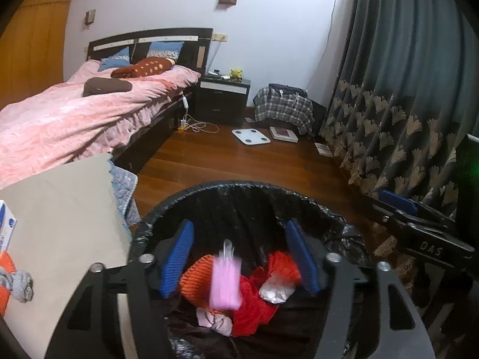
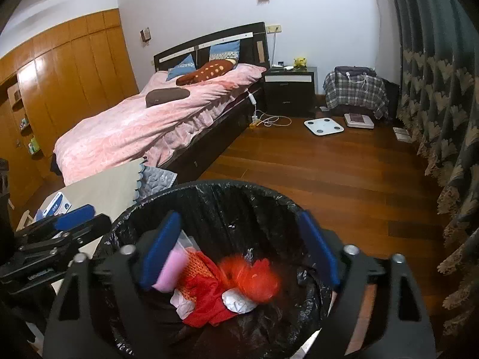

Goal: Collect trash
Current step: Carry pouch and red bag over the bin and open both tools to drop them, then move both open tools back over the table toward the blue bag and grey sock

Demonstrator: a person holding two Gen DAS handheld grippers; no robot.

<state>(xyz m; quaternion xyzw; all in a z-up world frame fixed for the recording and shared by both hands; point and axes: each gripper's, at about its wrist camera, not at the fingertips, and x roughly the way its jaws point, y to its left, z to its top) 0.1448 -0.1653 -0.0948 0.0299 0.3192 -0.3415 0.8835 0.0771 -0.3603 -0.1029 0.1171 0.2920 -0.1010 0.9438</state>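
A round trash bin (image 1: 302,206) lined with a black plastic bag stands on the wooden floor. Inside lies a heap of trash: a blurred pink item (image 1: 226,281) in the middle, orange netting (image 1: 196,278) beside it, red mesh (image 1: 254,302), and a crumpled silvery wrapper (image 1: 274,291).

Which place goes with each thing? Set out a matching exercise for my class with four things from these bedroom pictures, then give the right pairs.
Things:
1. white scale
2. pink wrapper
3. brown cushion
4. yellow toy

Places:
A. over the open trash bin, between the left gripper's fingers
B. on the nightstand
C. on the wooden floor
D. on the pink bed

Pairs: 1-C, 2-A, 3-D, 4-B
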